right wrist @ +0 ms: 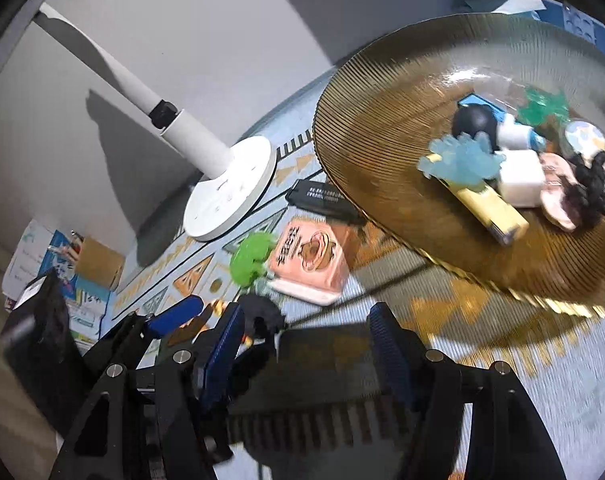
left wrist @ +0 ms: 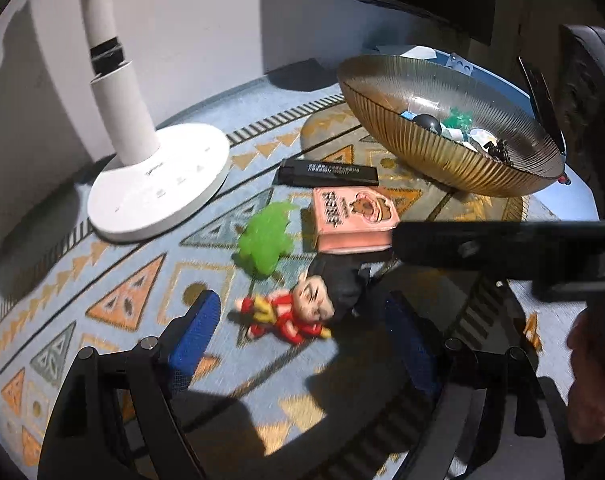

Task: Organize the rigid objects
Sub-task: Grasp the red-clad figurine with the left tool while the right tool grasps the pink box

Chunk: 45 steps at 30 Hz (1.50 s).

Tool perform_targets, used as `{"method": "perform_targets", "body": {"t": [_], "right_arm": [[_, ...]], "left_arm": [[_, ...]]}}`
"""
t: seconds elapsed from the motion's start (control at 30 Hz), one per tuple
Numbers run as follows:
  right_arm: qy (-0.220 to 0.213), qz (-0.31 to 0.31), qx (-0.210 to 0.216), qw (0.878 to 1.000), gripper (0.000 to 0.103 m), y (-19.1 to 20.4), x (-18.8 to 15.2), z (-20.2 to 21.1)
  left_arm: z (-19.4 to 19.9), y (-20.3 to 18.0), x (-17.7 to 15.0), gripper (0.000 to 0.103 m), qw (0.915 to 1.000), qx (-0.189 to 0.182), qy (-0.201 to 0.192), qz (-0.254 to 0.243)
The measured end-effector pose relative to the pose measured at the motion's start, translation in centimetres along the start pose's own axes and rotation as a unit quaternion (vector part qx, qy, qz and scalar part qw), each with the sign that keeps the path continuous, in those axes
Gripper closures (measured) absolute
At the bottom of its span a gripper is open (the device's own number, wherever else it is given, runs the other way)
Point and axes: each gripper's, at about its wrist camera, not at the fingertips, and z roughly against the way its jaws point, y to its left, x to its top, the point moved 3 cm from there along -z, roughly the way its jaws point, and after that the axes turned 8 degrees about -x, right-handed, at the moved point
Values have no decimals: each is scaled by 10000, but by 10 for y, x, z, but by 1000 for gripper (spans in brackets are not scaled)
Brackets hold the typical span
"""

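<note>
hidden: black lighter (right wrist: 322,200) partly under ribbed bowl (right wrist: 382,128) | cut off: lamp (left wrist: 118,120) top | blurred: red figurine (left wrist: 290,316)

I see bright light on the patterned tablecloth (left wrist: 114,280), and dark, sharp shadows lie across it near my grippers. The white lamp (left wrist: 158,184) throws a big grey shadow on the wall. Both pictures bend round at the edges, with black corners. The toy figure (left wrist: 290,312) and the gold bowl (right wrist: 382,120) look smeared and blurry.
</note>
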Motion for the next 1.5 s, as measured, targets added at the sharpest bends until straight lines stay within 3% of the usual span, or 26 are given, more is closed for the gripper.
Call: {"method": "perform_targets", "body": {"t": [0.17,0.23,0.27,0.37,0.53,0.67,0.77,0.97,1.07,1.17,1.33,1.4,1.5], "right_arm": [[-16,-13,-14,10000,40,3,5,-14],[-48,89,-75,9999,40,7,7,-17],[-44,118,-37,9999,40,9,7,-17],[83,275,329,9990,40,21,2,-17],[17,985,911,9910,40,49,-13,6],[-182,1065,-1,9941,40,34,-17,12],[-91,1059,-522,9930,40,23,-14,0],[-284,1576,-1314,9783,40,35,-7,-23],[-351,1704,-1475,9736,39,40,2,-32],[-420,1772,-1571,9707,39,42,10,-39],[-402,2167,-1620,9619,43,56,4,-45],[-412,2230,-1549,9615,57,58,0,-41],[-366,2246,-1447,9629,57,58,-7,-36]], "left_arm": [[-4,-4,1,23,10000,-36,13,-60],[-3,-5,0,35,9999,66,8,-128],[-2,-5,-1,36,9999,56,37,-116],[5,-2,-5,36,9999,-11,120,16],[28,18,-28,37,9981,226,256,506],[45,41,-38,42,9948,172,11,1005],[51,48,-40,48,9925,104,-213,1197],[55,51,-42,51,9912,-27,-422,1250],[53,52,-43,49,9922,-206,-315,1190],[48,47,-49,48,9937,-559,106,964],[48,26,-58,47,9956,-715,362,483],[50,22,-58,47,9961,-690,340,439],[50,31,-53,43,9979,-287,212,548]]}}
